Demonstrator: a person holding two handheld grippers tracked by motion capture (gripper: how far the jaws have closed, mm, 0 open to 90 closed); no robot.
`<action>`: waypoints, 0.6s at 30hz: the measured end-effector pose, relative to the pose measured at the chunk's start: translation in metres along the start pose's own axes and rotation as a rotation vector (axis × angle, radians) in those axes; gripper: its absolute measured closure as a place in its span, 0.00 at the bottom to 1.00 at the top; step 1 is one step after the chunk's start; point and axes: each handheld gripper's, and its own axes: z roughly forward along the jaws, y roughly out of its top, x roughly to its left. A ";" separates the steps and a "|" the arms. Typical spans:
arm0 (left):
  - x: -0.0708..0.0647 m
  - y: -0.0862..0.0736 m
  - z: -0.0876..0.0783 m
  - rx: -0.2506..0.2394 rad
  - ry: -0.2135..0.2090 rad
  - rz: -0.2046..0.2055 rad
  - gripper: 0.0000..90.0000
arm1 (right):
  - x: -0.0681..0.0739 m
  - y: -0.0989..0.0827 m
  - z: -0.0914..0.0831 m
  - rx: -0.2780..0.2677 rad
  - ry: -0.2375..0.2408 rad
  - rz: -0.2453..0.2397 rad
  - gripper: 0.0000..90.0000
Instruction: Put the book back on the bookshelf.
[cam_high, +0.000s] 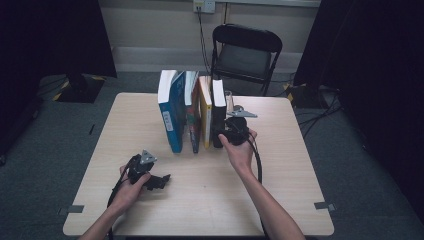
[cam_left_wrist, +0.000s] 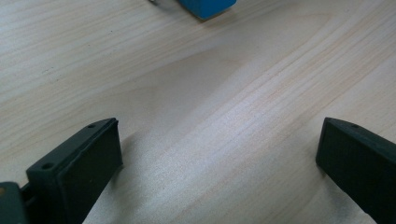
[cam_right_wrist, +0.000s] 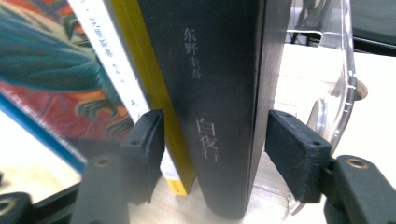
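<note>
— What was nearest the person?

— The left gripper (cam_high: 161, 181) lay low over the bare table (cam_high: 210, 200), near its front left, jaws spread wide with nothing between them. The left gripper view showed wood grain and a blue corner at the top edge.

— And the other hand?

— Farther in, the right gripper (cam_right_wrist: 212, 140) sat at the spine of the black book (cam_right_wrist: 215, 93), last on the right of the upright row. Its jaws straddled the spine low down, partly open; a gap showed on the right side, and the left jaw overlapped the yellow book (cam_right_wrist: 154, 88) beside it, so I judged it was not yet clamped.

— How would that book handle?

— It looked thick and stiff-covered, likely fairly heavy for a two-jaw pinch, with a smooth cover that could slip. A hold across the spine, higher than the foot, seemed best, drawing it straight out so its neighbours stayed standing.

— Anything behind it?

— A clear plastic bookend (cam_right_wrist: 341, 84) stood just right of the book, with the blue book (cam_high: 172, 117) at the row's far left and a folding chair (cam_high: 245, 52) beyond the table.
</note>
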 end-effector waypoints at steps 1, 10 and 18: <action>0.000 0.000 0.000 0.000 0.000 0.000 0.00 | -0.001 0.000 -0.002 0.000 0.004 0.000 0.40; 0.000 0.000 0.000 -0.001 0.001 0.000 0.00 | -0.014 -0.011 -0.030 0.021 0.072 -0.028 0.20; 0.001 0.000 0.000 -0.004 0.007 -0.009 0.00 | -0.031 -0.031 -0.052 0.053 0.096 -0.033 0.17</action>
